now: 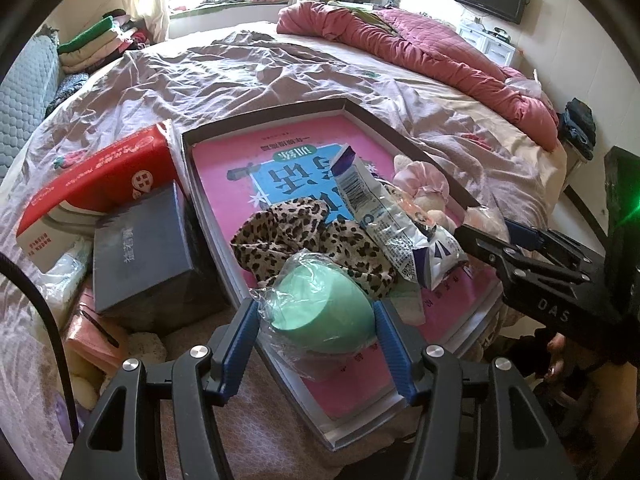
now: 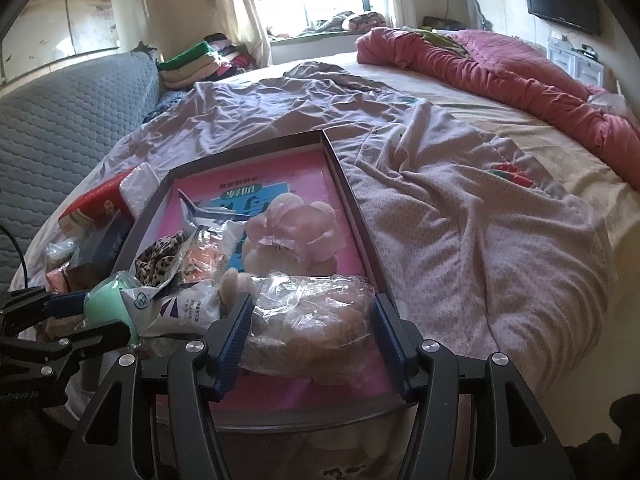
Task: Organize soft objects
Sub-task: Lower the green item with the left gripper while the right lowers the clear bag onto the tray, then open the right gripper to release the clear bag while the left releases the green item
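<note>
A shallow grey box (image 1: 260,118) lined with a pink printed sheet lies on the bed. My left gripper (image 1: 316,308) is shut on a mint-green soft ball in clear wrap (image 1: 328,320) over the box's near corner. My right gripper (image 2: 312,300) is closed on a crinkled clear bag with a beige soft thing inside (image 2: 312,324), just above the box (image 2: 248,146) at its near right edge. Inside the box lie a leopard-print cloth (image 1: 296,232), a white and blue packet (image 1: 384,216) and a pink plush toy (image 2: 292,228). Each gripper also shows in the other's view: the left gripper (image 2: 96,314) and the right gripper (image 1: 486,230).
A red carton (image 1: 96,184) and a dark blue box (image 1: 144,248) sit against the grey box's left side, with small packets beside them. The bed wears a rumpled mauve sheet (image 2: 460,208). A pink quilt (image 2: 500,68) is bunched at the far right; folded clothes (image 2: 192,64) are stacked far left.
</note>
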